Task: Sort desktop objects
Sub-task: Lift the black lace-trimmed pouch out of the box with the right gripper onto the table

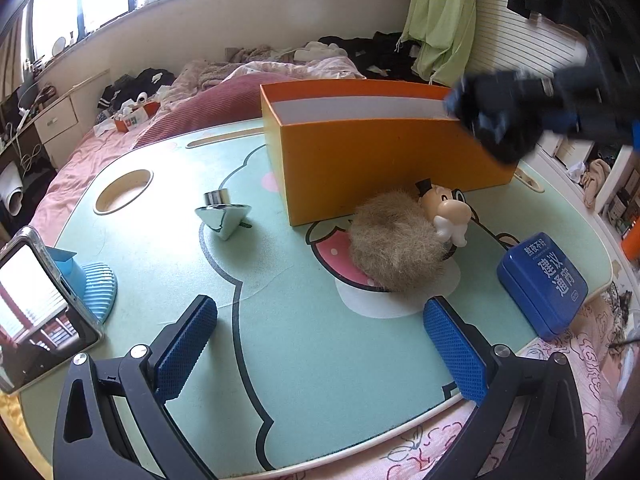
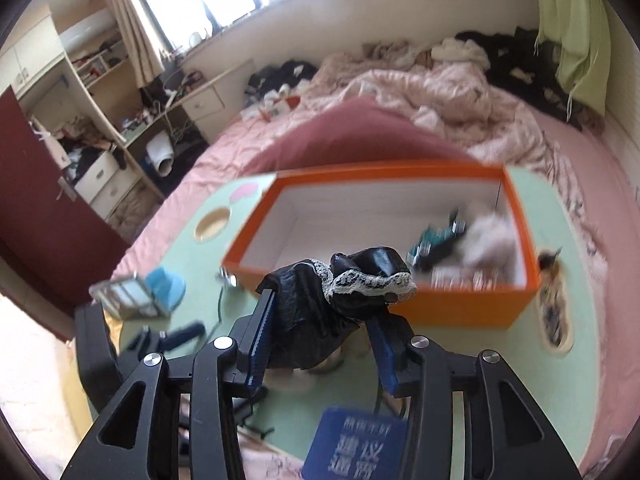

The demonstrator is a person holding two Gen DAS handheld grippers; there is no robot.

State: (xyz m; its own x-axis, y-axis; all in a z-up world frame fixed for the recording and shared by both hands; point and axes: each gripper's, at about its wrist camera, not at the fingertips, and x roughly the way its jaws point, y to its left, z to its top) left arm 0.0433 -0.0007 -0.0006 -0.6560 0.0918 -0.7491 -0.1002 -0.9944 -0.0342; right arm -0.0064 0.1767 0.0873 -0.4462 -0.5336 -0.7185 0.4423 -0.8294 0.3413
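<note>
beside the orange box (image 1: 384,160), left fingers (image 1: 188,344) apart; right fingers (image 2: 262,336) clamp black lace-trimmed cloth (image 2: 340,292).

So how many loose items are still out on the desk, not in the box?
4: silver cone left of the orange box, fluffy ball and figurine before it, blue tin at right. Others may be hidden.

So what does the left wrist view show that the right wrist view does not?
Only the left wrist view shows the open left gripper, the silver cone, the fur ball and the cartoon figure.

Only the right wrist view shows the orange box's inside with items, and the right gripper shut on a black lace-trimmed cloth.

Both show the orange box, blue tin, phone on its blue stand and green table.
</note>
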